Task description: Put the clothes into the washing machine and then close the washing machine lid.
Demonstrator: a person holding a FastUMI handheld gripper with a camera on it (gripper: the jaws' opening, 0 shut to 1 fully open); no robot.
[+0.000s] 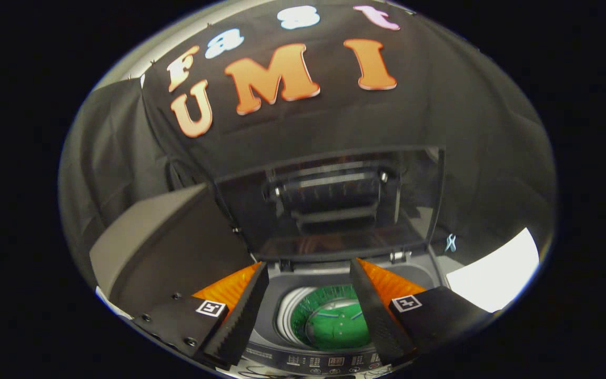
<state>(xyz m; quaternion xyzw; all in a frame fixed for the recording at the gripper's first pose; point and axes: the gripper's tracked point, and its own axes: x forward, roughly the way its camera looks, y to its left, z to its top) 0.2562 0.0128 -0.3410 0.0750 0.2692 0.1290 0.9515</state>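
- Your gripper (309,295) sits at the bottom centre of the frame with its fingers spread wide apart and nothing between them; it has hold of nothing.
- Through the gap between the fingers you look down into the washing machine (418,273), whose round tub (329,321) shows a green inner surface below the gripper.
- The washing machine lid (334,200) stands raised at the middle of the frame, just beyond the fingertips, its dark see-through panel facing you and hinged at the back of the machine.
- The control panel (329,362) runs along the very bottom of the frame, at the near edge of the machine; its markings are too small to make out.
- A grey box-like shape (161,247) sits at the lower left, beside the left finger.
- A bright white surface (497,273) lies at the lower right, beyond the right finger.
- You cannot tell whether any clothes lie in the tub.
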